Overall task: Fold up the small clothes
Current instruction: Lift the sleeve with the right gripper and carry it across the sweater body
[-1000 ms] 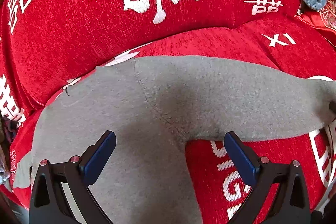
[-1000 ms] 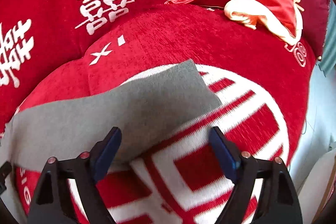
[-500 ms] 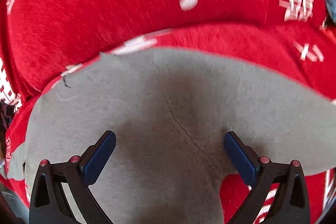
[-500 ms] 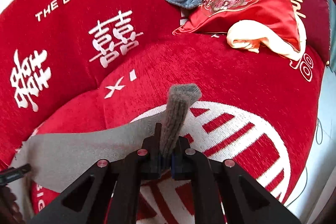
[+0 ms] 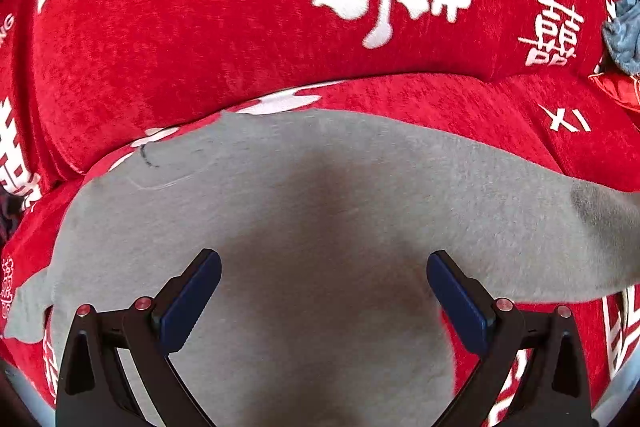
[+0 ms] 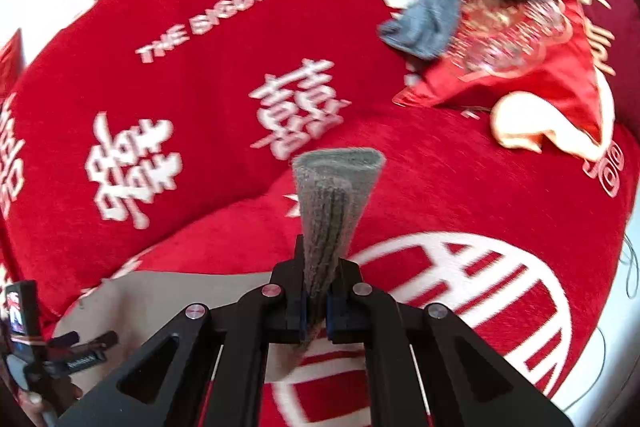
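We saw the grey garment (image 5: pixel 304 227) lying flat on the red sofa seat (image 5: pixel 500 107), its sleeve (image 6: pixel 332 211) running toward the right edge of the seat. The right gripper (image 6: pixel 316 311) had its jaws clenched on the sleeve end, lifted above the seat. The left gripper (image 5: pixel 324 291) hovered over the body with its jaws released, perhaps near the armpit. The sleeve should probably fold across toward the left gripper.

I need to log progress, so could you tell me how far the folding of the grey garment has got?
Done: the grey garment lies spread flat on the red sofa cover. In hand: the right gripper is shut on the sleeve cuff; the left gripper hovers open above the body. Left: no fold is laid yet.
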{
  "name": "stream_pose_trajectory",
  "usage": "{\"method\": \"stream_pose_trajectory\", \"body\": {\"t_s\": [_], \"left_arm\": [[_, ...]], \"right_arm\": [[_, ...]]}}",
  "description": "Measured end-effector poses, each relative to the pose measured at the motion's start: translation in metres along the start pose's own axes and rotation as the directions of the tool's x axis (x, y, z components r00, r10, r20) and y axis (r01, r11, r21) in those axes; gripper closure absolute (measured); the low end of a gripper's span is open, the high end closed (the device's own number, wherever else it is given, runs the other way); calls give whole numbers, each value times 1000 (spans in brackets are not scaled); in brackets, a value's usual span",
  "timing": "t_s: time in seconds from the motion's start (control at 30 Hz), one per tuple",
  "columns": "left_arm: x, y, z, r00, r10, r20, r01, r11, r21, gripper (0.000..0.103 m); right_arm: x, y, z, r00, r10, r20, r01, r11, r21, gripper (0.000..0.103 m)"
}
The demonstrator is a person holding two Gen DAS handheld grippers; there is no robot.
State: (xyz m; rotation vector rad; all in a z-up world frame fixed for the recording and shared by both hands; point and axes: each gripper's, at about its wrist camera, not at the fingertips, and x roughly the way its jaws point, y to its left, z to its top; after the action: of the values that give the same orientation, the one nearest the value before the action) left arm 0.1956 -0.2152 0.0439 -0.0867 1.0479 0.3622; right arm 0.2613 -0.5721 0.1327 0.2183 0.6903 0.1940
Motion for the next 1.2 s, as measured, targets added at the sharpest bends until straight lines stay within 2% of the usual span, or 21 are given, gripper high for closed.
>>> {"method": "stream_pose_trajectory", "body": {"t_s": [0.13,0.3,0.57,0.8,1.07,1.2], "left_arm": [[-6,23,-9,1000,-16,2,16,999,-30,0],[-12,54,-22,1000,-29,5,30,997,-66,0],[-19,103,-43,999,-41,9,42,992,-122,0],[-18,152,-65,999,-46,1,46,983,-180,0],[-15,211,-94,999,-41,-11,36,961,-274,0],[-13,241,-105,999,-35,-21,26,944,-328,0]], "right_arm": [[-6,40,5,995,100,-11,-100,995,-2,97],[-17,97,8,985,172,-22,-173,984,-52,97],[-22,192,5,955,285,-77,-292,952,-94,97],[-16,263,-13,926,349,-140,-365,925,-109,97],[-15,354,-47,900,382,-208,-421,886,-195,97],[-12,385,-68,891,383,-243,-435,872,-223,97]]}}
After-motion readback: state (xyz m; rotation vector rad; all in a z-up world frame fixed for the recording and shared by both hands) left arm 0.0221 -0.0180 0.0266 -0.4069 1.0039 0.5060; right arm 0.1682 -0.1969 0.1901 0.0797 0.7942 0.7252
